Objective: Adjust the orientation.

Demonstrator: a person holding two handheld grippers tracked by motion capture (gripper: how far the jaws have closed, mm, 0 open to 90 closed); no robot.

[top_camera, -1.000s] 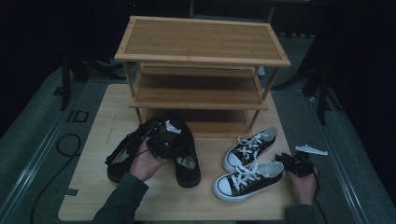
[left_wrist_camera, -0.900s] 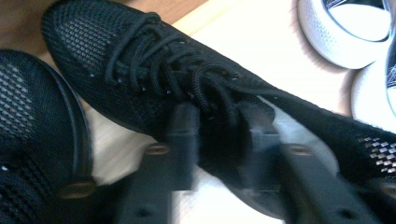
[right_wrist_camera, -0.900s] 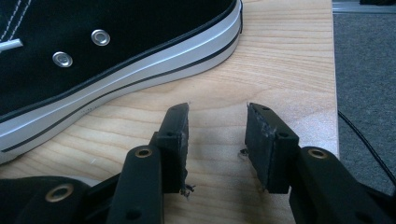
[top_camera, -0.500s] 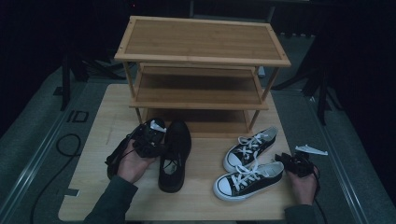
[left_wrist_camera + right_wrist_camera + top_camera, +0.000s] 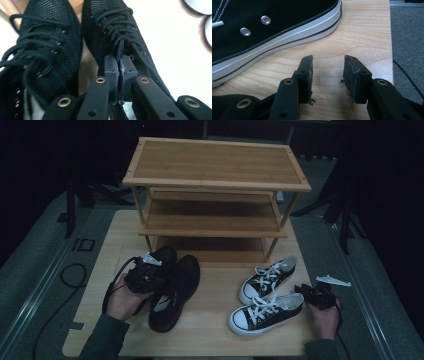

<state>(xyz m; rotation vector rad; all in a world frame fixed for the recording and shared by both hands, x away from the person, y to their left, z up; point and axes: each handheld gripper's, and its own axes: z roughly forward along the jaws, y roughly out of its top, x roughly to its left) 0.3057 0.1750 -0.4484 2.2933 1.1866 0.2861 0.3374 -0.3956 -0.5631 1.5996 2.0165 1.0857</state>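
A: How are the fingers of the left gripper [image 5: 119,75] seen in the left gripper view?

B: They have just been closing and are now pressed almost together at the centre of the frame. The thin tongue edge and laces of the right-hand black shoe [image 5: 117,32] are pinched between the pads. The other black shoe [image 5: 42,57] is seen at the left of the frame, just beside it.

A: Where is that pair placed in the high view?

B: Both black shoes are found at lower left on the counter [image 5: 215,320], in front of the wooden shoe rack [image 5: 215,195], with the left gripper [image 5: 145,277] laid over them.

A: And the right gripper?

B: In the right gripper view, the fingers of the right gripper [image 5: 328,72] are held apart, with bare counter between them. Nothing is gripped. A black-and-white sneaker [image 5: 262,30] is seen at upper left, near but untouched. In the high view, 2 such sneakers lie at lower right.
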